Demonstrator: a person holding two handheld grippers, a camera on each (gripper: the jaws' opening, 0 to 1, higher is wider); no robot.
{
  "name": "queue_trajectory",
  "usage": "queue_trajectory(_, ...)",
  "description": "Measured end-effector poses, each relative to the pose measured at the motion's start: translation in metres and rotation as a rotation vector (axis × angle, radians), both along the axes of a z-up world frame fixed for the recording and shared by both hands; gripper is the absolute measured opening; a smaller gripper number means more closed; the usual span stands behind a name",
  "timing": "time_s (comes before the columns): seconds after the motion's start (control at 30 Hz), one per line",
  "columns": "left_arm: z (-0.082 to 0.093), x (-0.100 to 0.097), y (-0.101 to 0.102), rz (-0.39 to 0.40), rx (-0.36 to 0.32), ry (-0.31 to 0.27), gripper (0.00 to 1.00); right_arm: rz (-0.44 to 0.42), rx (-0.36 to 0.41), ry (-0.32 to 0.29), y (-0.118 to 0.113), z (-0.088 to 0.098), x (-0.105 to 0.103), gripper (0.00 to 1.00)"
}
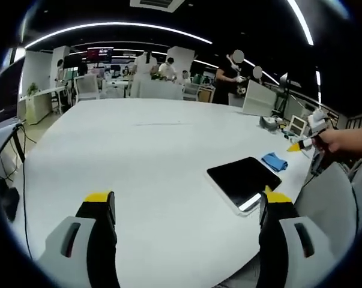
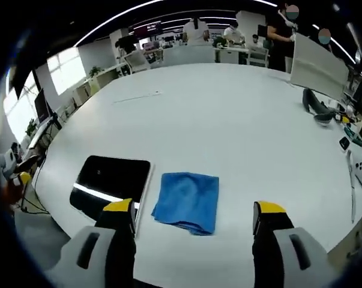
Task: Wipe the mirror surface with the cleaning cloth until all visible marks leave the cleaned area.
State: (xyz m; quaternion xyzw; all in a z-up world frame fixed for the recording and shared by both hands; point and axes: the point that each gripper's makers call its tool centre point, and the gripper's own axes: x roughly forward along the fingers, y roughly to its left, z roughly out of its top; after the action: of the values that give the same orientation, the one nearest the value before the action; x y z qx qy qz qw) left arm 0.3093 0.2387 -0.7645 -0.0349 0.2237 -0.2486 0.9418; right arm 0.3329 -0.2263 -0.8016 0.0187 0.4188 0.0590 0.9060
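Observation:
A flat rectangular mirror (image 2: 111, 182) with a dark reflecting face lies on the white table (image 2: 229, 120). A folded blue cleaning cloth (image 2: 188, 201) lies just to its right, close to the mirror's edge. My right gripper (image 2: 194, 216) hovers open above the cloth's near edge, nothing between its yellow-tipped jaws. In the left gripper view the mirror (image 1: 244, 182) sits at the right, with the cloth (image 1: 275, 161) beyond it. My left gripper (image 1: 188, 201) is open over bare table to the mirror's left. The right gripper (image 1: 307, 143), held by a hand, shows at the far right.
The table's edge curves close past the mirror and cloth. Small devices and cables (image 2: 349, 144) lie along the table's right side, with a propped board (image 2: 319, 69) behind. Several people (image 1: 146, 65) stand at desks in the office background.

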Motion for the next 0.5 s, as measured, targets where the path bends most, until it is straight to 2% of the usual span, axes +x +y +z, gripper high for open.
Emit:
queue_trajectory(0.07, -0.007, -0.002, -0.005, -0.033, 0.023, 0.013, 0.99, -0.027, 0.009, 0.038, 0.000, -0.005, 0.002, 0.63)
queue_trajectory(0.1, -0.007, -0.001, -0.005, -0.031, 0.024, 0.011, 0.99, -0.028, 0.010, 0.024, 0.001, -0.005, 0.005, 0.60)
queue_trajectory(0.13, -0.006, -0.001, -0.006, -0.030, 0.019, 0.011, 0.99, -0.018, 0.026, 0.019, 0.005, -0.007, 0.009, 0.59)
queue_trajectory(0.17, -0.007, -0.001, -0.007, -0.032, 0.014, 0.014, 0.99, -0.006, 0.043, 0.040, 0.010, -0.012, 0.010, 0.58)
queue_trajectory(0.23, -0.012, -0.002, -0.007, -0.048, 0.027, 0.030, 0.99, 0.006, 0.042, 0.047, 0.013, -0.019, 0.014, 0.58)
queue_trajectory(0.27, -0.012, -0.003, -0.008, -0.060, 0.033, 0.030, 0.99, 0.028, 0.034, 0.080, 0.016, -0.027, 0.013, 0.58)
queue_trajectory(0.37, -0.012, -0.001, -0.005, -0.065, 0.035, 0.031, 0.99, 0.036, 0.002, 0.105, 0.017, -0.042, 0.019, 0.50)
queue_trajectory(0.43, -0.011, 0.000, -0.001, -0.057, 0.033, 0.036, 0.99, 0.045, -0.034, 0.107, 0.014, -0.046, 0.023, 0.48)
queue_trajectory(0.5, -0.010, 0.000, -0.001, -0.056, 0.034, 0.033, 0.99, 0.045, -0.028, 0.104, 0.016, -0.046, 0.026, 0.48)
